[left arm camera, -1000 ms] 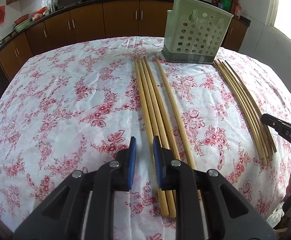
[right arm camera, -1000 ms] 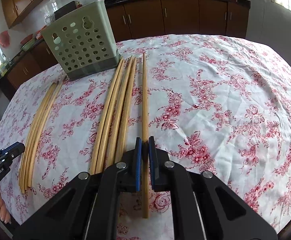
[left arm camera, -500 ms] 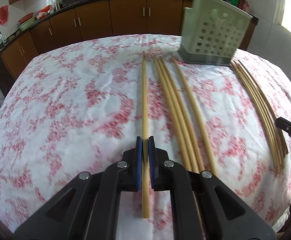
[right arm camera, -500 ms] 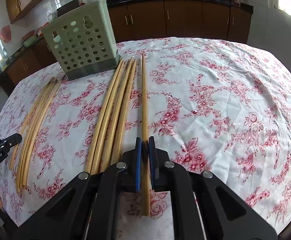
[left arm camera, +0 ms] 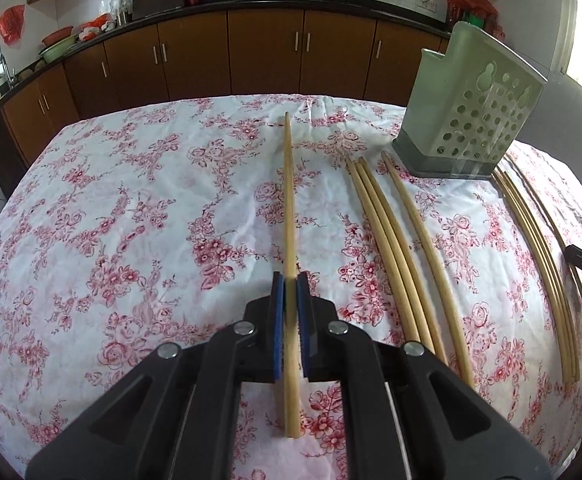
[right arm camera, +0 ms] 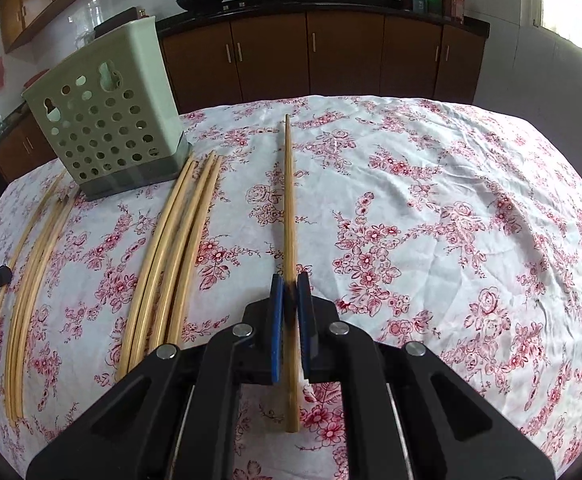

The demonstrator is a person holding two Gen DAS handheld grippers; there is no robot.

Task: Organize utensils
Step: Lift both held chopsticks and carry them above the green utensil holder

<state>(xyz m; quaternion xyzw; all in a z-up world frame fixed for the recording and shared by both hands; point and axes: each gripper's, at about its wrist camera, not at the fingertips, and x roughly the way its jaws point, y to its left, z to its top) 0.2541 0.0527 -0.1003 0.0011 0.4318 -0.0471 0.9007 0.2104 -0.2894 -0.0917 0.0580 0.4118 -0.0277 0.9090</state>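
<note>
I read this as early in the job: the pale green perforated holder (left arm camera: 471,108) stands upright at the far side of the cloth-covered counter (left arm camera: 111,200), and through its holes I can make out nothing inside it, so I judge that no chopstick has gone in yet. My left hand-held gripper (left arm camera: 290,284) has its blue pads pressed tight on one chopstick (left arm camera: 289,200), gripped toward its thick near end, the thin tip running away toward the cabinets. My right hand-held gripper (right arm camera: 290,284) is clamped just the same on another chopstick (right arm camera: 289,200), also near its thick end. Both sticks seem to sit just above the floral cloth rather than flat on it, though I cannot be sure from these angles. What is left lies in two lots: a loose group (left arm camera: 395,248) of four sticks between my left hand-held gripper and the holder, three side by side and one a little apart, and a tighter bundle (left arm camera: 539,248) on the far side of the holder, whose count I cannot make out. The chopsticks look like plain light bamboo, long, slim, tapering, matte and unmarked; the fisheye bends those off-centre. I would expect them to roll easily and to pivot in the pads if held off balance. So two are in hand, the rest remain on the cloth, and the holder awaits all of them.
</note>
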